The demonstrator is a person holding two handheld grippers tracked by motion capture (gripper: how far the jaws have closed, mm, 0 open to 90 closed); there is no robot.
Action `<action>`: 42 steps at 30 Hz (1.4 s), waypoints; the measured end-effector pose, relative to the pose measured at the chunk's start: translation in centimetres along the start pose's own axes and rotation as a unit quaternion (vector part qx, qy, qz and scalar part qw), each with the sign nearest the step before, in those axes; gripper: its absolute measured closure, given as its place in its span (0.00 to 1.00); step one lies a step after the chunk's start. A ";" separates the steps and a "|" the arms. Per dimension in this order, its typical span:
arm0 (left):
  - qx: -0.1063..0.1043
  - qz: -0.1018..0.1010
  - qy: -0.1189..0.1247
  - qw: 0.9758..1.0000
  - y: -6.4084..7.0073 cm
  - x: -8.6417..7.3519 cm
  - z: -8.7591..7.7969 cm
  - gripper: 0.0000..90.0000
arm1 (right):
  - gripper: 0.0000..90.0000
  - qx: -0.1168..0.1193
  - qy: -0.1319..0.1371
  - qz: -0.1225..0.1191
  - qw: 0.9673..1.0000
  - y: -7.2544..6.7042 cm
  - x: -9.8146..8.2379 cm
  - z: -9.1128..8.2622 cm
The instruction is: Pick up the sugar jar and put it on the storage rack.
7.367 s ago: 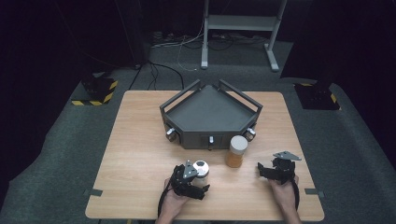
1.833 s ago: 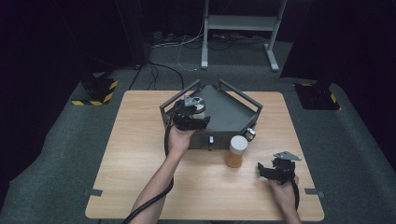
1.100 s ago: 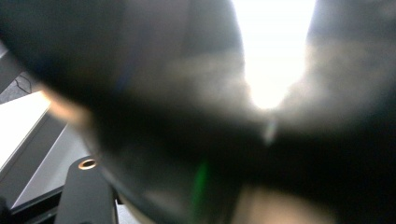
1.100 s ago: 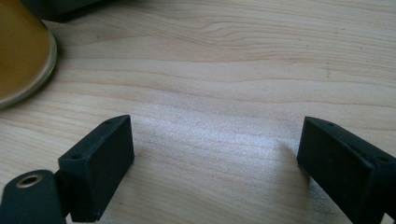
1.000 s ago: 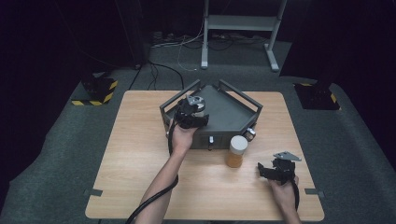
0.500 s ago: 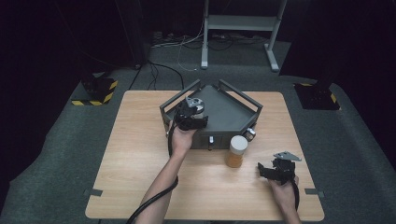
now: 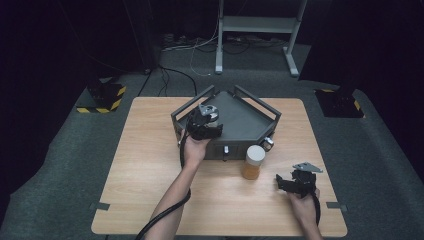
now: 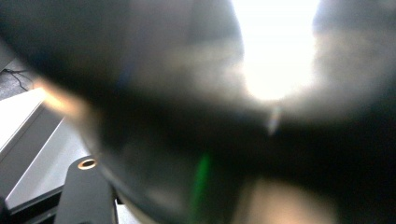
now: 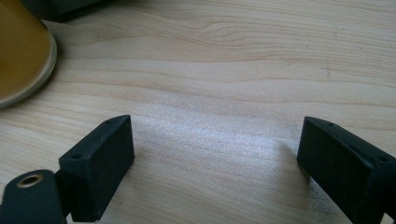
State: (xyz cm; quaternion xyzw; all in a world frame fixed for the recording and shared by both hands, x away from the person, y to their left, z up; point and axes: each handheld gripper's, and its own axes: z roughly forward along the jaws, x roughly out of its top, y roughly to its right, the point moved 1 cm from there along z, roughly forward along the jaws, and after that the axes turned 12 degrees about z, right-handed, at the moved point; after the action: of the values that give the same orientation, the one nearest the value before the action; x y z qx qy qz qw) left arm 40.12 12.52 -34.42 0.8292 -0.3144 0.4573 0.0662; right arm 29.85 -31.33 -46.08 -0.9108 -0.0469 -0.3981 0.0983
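In the high view my left gripper reaches over the left side of a dark grey five-sided tray, just inside its wall. It is shut on a round object that sits blurred and very close to the camera in the left gripper view, dark with one bright white patch. What it is I cannot tell. My right gripper lies on the wood at the front right, and its jaws stand open with bare table between them. An amber jar with a white lid stands left of it.
The wooden table has bare wood on its left half and along the front. The jar's base lies at the upper left of the right gripper view. Beyond the table are a metal stand's legs and floor cables.
Since the earliest frame my left gripper has carried the round object from the table's front up to the tray. Over the last second neither hand has moved.
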 end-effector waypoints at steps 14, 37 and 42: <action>-0.005 0.007 0.007 1.000 -0.1 -0.3 0.0 0.31 | 0.12 -0.001 0.000 0.000 1.000 0.0 0.0 0.0; -0.001 -0.014 0.032 0.999 -0.6 -1.4 -2.0 0.02 | 0.12 -0.001 0.000 0.000 1.000 0.0 0.0 0.0; -0.003 -0.017 0.039 0.999 -0.7 -1.9 -2.8 0.01 | 0.12 -0.001 0.000 0.000 1.000 0.0 0.0 0.0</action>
State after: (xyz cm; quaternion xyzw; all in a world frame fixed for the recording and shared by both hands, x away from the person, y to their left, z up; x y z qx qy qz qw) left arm 37.79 15.06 -34.25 0.8159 -0.2983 0.4873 0.0885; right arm 29.84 -31.30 -46.07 -0.9109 -0.0469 -0.3982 0.0975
